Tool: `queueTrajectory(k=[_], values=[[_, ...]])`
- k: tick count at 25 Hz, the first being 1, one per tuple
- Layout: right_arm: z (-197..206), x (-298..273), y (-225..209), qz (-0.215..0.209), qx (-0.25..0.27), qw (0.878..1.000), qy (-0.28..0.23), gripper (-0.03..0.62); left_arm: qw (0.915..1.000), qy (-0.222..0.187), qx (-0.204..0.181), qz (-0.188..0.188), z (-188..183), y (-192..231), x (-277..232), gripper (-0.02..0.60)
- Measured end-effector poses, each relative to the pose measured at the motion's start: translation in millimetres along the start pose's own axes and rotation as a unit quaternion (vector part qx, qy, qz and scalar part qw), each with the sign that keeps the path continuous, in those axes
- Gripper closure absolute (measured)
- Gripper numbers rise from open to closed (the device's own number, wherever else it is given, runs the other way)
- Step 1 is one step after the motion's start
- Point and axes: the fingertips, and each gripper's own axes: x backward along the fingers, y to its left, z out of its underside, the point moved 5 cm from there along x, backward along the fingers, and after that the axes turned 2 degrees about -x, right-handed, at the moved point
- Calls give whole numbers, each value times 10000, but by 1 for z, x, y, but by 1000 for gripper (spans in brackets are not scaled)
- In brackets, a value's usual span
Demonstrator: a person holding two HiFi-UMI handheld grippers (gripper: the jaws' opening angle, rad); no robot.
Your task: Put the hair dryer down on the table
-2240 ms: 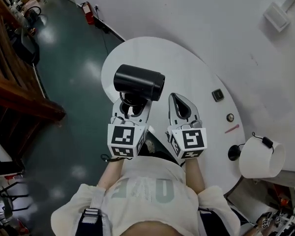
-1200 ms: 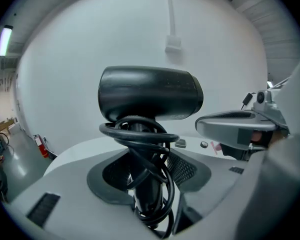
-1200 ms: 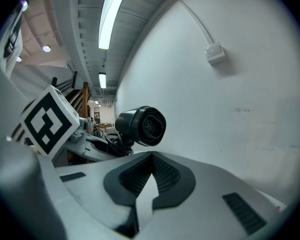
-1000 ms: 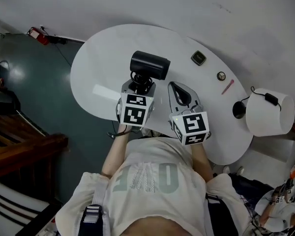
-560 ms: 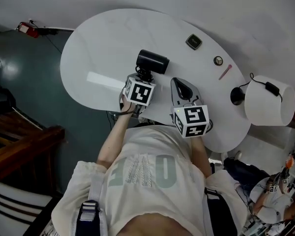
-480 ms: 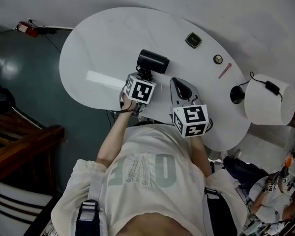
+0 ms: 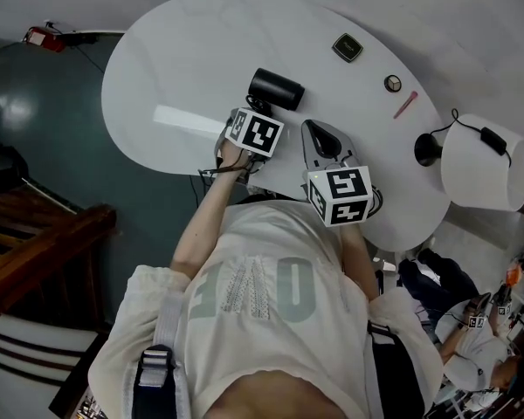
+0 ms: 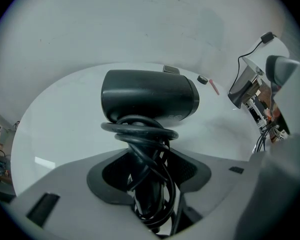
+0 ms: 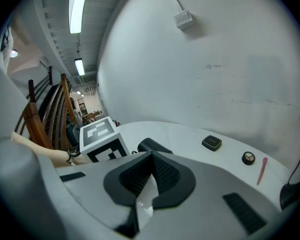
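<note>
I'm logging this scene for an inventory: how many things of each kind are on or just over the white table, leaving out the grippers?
hair dryer: 1
compacts: 2 (square compact, round compact)
pink stick: 1
lamp: 1
Total: 5

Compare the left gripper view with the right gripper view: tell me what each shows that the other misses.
Left gripper view only: the cord wound round the hair dryer's handle. Right gripper view only: ceiling lights and a wooden railing. Both: the hair dryer, the white table, a dark case and a pink stick.
</note>
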Motion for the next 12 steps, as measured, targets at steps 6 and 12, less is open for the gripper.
queueTrajectory(k=[6,12], values=[[0,0,-1,-27,74,10000,25,597,9999,132,-68,-57,0,-1,-7,354],[4,-2,2,-126,135,9998,103,597,9997,212,-77,-18,-2,-2,-9,354]])
